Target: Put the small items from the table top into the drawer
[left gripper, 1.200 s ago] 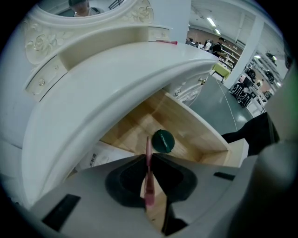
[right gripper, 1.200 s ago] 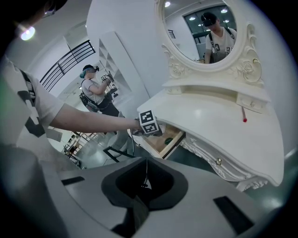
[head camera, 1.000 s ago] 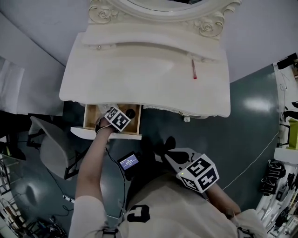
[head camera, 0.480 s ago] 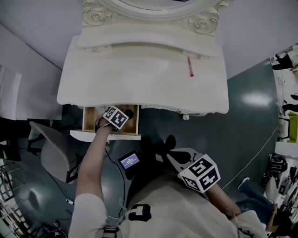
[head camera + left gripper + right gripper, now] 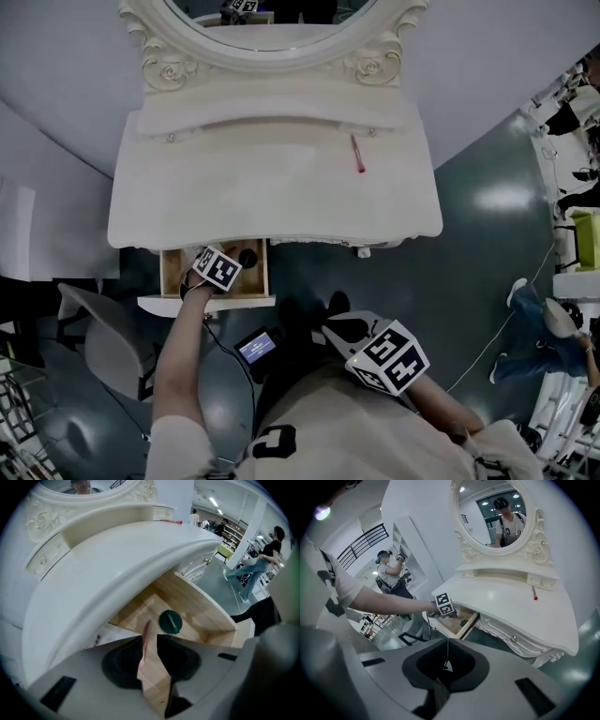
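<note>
A white vanity table (image 5: pixel 281 202) has its left drawer (image 5: pixel 169 272) pulled open. My left gripper (image 5: pixel 217 269) points down into that drawer. In the left gripper view its jaws (image 5: pixel 152 637) have just been opening and stand apart. A thin pinkish strip (image 5: pixel 145 641) rests against the left jaw's inner edge, and the right jaw is clear of it. A dark green round lid (image 5: pixel 170 621) lies on the drawer's wooden floor (image 5: pixel 197 606). A red stick-shaped item (image 5: pixel 357 155) lies on the table top. My right gripper (image 5: pixel 335 324) hangs in front of my body, shut (image 5: pixel 443 677) and holding nothing.
An oval mirror (image 5: pixel 272 23) with a carved frame stands at the table's back. A grey chair (image 5: pixel 98 328) is left of the drawer. A small lit screen (image 5: pixel 256 347) hangs on a cable below the drawer. Someone's legs (image 5: pixel 539 309) show at the right.
The head view has tilted, so the table sits lower and more mirror shows. My left gripper stays over the open drawer, and my right gripper keeps its place.
</note>
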### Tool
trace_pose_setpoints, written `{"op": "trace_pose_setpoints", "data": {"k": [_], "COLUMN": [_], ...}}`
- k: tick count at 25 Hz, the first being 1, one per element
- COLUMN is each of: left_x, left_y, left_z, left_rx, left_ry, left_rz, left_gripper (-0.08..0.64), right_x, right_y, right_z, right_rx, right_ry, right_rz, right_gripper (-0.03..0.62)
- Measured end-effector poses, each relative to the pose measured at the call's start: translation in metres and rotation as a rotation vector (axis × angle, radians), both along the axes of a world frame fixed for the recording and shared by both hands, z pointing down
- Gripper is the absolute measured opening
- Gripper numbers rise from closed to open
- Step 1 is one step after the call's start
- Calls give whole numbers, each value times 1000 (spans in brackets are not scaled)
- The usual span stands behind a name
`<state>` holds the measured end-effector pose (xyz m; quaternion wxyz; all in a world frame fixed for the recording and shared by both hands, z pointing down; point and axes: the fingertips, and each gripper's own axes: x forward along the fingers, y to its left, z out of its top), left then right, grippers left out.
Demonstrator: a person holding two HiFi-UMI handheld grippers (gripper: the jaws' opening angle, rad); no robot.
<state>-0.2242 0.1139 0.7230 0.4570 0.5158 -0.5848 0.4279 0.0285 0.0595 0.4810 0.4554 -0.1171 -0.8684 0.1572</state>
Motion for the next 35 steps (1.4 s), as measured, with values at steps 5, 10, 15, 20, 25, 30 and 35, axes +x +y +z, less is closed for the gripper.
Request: {"op": "trace_pose_setpoints", "data": {"k": [5,10,15,20,25,30,35], "left_x": [1,7,12,18,37,71,105], "left_y": [-5,-10,-18,-22,-32,-57,-102], "left_z": [-14,-28,-49,-70,-91,-110,-141], "left_rx": [20,55,98,127,179,201,257], "left_ry": [-14,-20,-37,-52,-50,-56,-61], "left_rz": [17,29,34,34,-22,6,44], "left_gripper": [140,140,140,140,140,140,140], "right_x": [0,6,9,13,31,58,80], "right_y": [-1,-5,-9,-9,-22,-48,-71], "right_z": [-4,-10,-12,-14,-17,-21,-28], "right_rx": [8,26,37,35,51,45,48], "right_ry": [-11,-17,-35,-56,-88,-114,-147], "right_rz": [-4,1,0,-21,-22,27,39], "right_gripper": [28,28,28,28,28,28,28]}}
